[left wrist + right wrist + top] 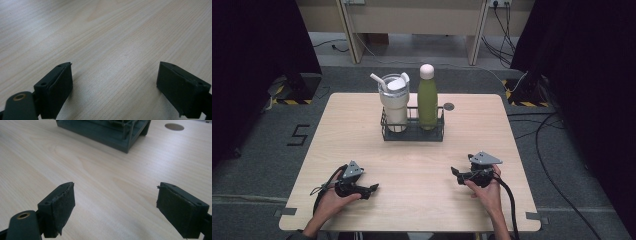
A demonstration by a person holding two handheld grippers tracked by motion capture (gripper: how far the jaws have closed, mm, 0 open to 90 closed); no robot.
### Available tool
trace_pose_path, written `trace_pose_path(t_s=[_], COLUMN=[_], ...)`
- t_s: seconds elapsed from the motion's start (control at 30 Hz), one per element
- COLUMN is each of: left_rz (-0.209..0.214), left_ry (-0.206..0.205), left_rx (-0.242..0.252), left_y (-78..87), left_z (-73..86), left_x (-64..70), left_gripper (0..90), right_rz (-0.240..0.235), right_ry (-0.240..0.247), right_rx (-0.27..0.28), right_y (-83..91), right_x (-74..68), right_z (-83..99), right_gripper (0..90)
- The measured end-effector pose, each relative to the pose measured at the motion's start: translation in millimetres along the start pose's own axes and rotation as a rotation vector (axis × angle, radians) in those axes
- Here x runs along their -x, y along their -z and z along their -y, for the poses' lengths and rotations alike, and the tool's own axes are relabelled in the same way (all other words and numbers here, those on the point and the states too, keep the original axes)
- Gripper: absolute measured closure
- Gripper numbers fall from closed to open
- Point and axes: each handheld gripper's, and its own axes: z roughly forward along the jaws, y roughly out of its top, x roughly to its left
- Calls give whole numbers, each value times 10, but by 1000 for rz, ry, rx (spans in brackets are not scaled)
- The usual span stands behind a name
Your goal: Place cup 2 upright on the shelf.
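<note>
A dark wire rack [413, 131] stands at the far middle of the light wooden table [362, 150], and it holds two drink vessels side by side. On its left sits a cream tumbler [394, 102] with a clear lid and a white straw [377, 81] leaning out to the left; on its right stands a green bottle [428, 102] with a pale pink cap [426, 70], upright and just beside the tumbler. A small dark round hole [449, 106] marks the tabletop just right of the rack.

Both grippers rest low on the near part of the table, well apart from the rack and from each other. The left gripper [371, 189] is held with its jaws spread wide and nothing between them — its own view shows bare wood grain [112, 50]. The right gripper [456, 172] is likewise spread wide and holds nothing.

In the right gripper view the rack [110, 132] is cut off at the top edge, so its base and lower wires show but the vessels cannot be made out. What the tumbler and bottle contain cannot be told.
</note>
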Motion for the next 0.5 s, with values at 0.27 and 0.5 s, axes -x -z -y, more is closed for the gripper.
trace_pose_path(t_s=[0.27,0.5], left_rz=[0,0], left_ry=[0,0], left_rx=[0,0], left_y=[0,0], left_z=[0,0], left_x=[0,0], left_gripper=[128,128], right_rz=[-1,-2], right_ry=[14,13], right_rx=[-81,-122], right_y=[-24,-33], right_x=[-14,-14], right_z=[99,136], right_gripper=[153,156])
